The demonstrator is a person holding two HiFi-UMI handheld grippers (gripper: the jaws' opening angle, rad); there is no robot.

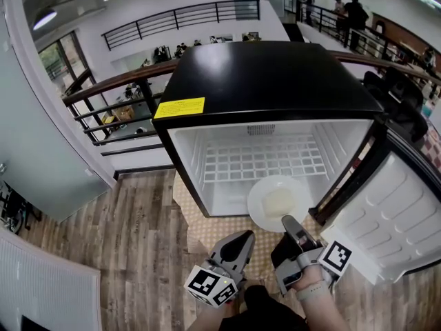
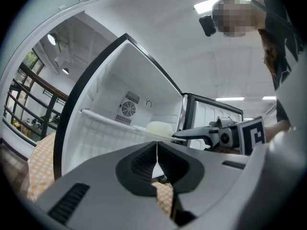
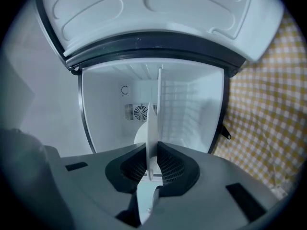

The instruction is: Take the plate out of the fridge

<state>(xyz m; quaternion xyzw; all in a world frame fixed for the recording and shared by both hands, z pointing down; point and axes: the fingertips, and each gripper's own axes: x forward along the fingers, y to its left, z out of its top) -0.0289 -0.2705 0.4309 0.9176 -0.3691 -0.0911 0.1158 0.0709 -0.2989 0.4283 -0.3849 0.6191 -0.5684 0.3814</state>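
Observation:
A black mini fridge (image 1: 269, 74) stands open with a white inside. A white plate (image 1: 265, 209) with a pale lump of food (image 1: 279, 200) on it sits at the fridge's front edge, partly out of the opening. My right gripper (image 1: 289, 225) is shut on the plate's near rim. In the right gripper view the plate (image 3: 152, 128) shows edge-on, pinched between the jaws of the right gripper (image 3: 151, 169). My left gripper (image 1: 242, 238) hangs just left of the plate, shut and holding nothing. The left gripper view shows that left gripper (image 2: 157, 159) with jaws closed together and the plate (image 2: 158, 128) beyond.
The fridge door (image 1: 393, 212) swings open at the right, close to my right gripper. A white wire shelf (image 1: 262, 161) spans the inside. A yellow checkered mat (image 1: 207, 233) lies under the fridge on a wooden floor (image 1: 138, 254). A railing (image 1: 103, 95) runs behind.

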